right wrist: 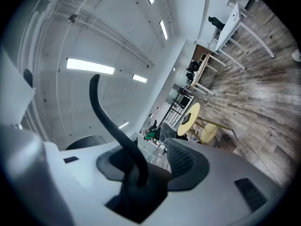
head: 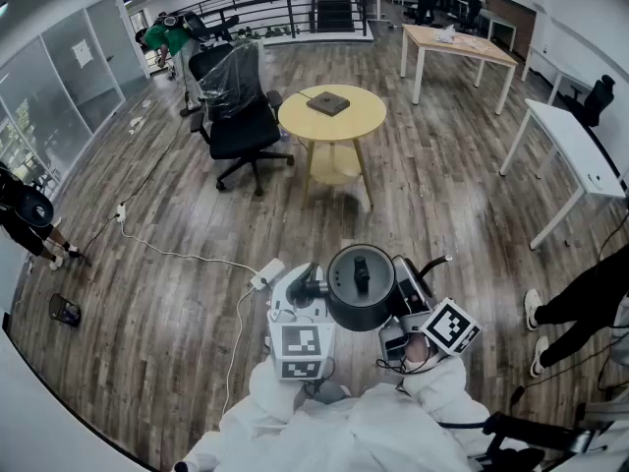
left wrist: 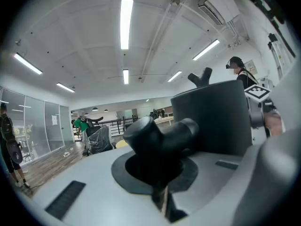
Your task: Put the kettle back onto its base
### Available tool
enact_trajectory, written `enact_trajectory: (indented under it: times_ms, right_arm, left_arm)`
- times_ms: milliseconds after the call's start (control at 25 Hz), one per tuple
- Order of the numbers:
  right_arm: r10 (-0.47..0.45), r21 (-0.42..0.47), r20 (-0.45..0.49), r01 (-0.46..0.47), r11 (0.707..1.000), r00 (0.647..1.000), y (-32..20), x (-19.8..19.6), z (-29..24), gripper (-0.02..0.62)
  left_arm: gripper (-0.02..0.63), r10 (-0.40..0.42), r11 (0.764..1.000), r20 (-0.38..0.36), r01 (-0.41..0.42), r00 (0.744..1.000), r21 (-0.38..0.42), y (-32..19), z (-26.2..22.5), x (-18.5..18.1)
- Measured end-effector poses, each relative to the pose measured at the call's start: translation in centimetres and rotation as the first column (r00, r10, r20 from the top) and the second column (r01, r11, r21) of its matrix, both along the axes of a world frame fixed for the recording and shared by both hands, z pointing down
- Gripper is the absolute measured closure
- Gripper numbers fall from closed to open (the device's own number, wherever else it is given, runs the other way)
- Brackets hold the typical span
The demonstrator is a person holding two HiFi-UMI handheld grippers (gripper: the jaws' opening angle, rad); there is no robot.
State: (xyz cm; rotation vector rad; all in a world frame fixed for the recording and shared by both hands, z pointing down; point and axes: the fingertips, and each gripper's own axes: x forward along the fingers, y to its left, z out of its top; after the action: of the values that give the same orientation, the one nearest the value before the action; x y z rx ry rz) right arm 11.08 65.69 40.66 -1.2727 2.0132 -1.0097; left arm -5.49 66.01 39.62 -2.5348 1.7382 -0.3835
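The round black kettle (head: 361,285) hangs near the person, its side handle clamped in the left gripper (head: 311,289), the right gripper (head: 423,273) beside it spread and empty, with what I take for its flat dark base (head: 328,103) far ahead on the round yellow table (head: 295,121).

No readable text, label or number anywhere.

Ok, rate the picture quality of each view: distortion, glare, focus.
Head view: strong fisheye bends the floor, corners dark, round table sharp. Left gripper view: ceiling lights blown out, kettle close and soft. Right gripper view: frame tilted, light strip glaring, floor smeared.
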Motion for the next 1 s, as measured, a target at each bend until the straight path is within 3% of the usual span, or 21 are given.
enact_trajectory:
  times_ms: [440,1000]
  right_arm:
    - [0.005,0.003,0.025,-0.005,1.0,1.0,-3.4,-2.5,0.8,0.394]
    - [-0.012,-0.044,0.017,0.013,0.999,1.0,-13.5,-0.1,2.2,0.394]
  left_arm:
    - [0.6,0.023,1.0,0.004,-0.023,1.0,-0.001,-3.3,0.9,-2.2]
    - [0.6,0.008,1.0,0.029,-0.007,1.0,-0.023,-13.1,1.4,-0.1]
